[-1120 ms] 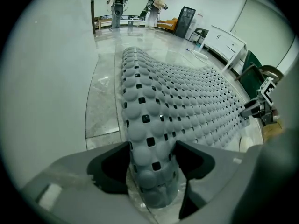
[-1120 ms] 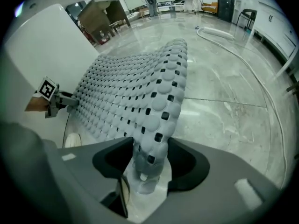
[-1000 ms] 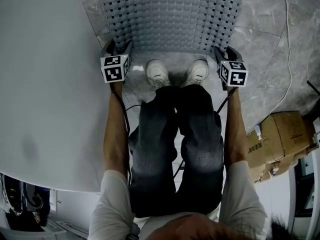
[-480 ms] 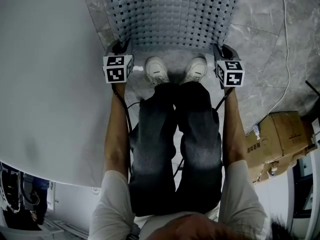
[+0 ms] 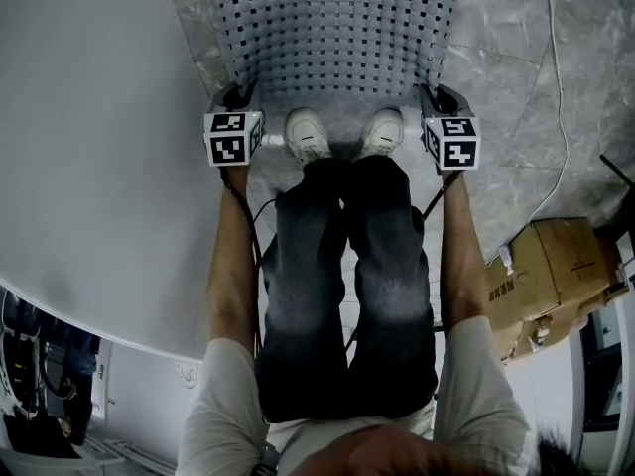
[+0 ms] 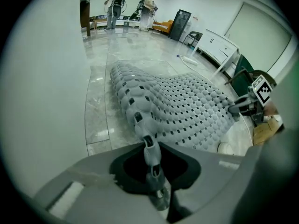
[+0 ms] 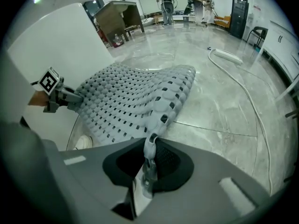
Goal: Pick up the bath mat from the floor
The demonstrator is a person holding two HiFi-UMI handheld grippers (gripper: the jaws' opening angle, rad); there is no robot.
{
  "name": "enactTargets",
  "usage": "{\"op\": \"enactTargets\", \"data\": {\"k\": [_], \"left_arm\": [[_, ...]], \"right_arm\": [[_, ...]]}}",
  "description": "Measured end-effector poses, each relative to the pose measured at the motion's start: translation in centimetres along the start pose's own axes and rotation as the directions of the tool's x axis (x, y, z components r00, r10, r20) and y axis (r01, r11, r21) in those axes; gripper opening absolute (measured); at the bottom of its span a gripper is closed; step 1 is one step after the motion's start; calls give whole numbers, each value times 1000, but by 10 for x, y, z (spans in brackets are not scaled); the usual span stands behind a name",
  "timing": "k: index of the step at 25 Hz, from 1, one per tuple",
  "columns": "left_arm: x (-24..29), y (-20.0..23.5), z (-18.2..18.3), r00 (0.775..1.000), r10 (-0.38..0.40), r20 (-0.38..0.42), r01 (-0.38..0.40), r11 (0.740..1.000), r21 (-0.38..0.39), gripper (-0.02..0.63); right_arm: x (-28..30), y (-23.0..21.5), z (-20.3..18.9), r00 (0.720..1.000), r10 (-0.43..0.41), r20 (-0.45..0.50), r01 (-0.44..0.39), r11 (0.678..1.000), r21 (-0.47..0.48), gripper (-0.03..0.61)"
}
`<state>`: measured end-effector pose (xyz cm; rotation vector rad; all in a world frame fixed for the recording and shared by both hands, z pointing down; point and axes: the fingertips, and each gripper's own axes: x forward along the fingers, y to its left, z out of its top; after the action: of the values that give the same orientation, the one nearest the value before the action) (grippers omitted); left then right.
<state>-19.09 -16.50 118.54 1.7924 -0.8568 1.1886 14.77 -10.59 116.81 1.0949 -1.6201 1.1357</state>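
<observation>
The bath mat (image 5: 337, 28), top centre of the head view beyond the shoes (image 5: 308, 135), is clamped at its near corners by the left gripper (image 6: 152, 160) and right gripper (image 7: 147, 167), whose jaws have just been closing on it, probably so it rises evenly.

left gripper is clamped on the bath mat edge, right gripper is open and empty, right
No: the right gripper is shut on the bath mat edge too, per the right gripper view. The left gripper is clamped; both have just been closing.
</observation>
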Motion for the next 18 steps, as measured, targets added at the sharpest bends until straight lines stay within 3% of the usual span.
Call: {"op": "enactTargets", "data": {"k": [18], "left_arm": [[-66, -21, 25, 1000, 1, 18, -1, 1000, -8, 48]], "right_arm": [[-68, 9, 43, 999, -33, 27, 36, 994, -101, 41]]}}
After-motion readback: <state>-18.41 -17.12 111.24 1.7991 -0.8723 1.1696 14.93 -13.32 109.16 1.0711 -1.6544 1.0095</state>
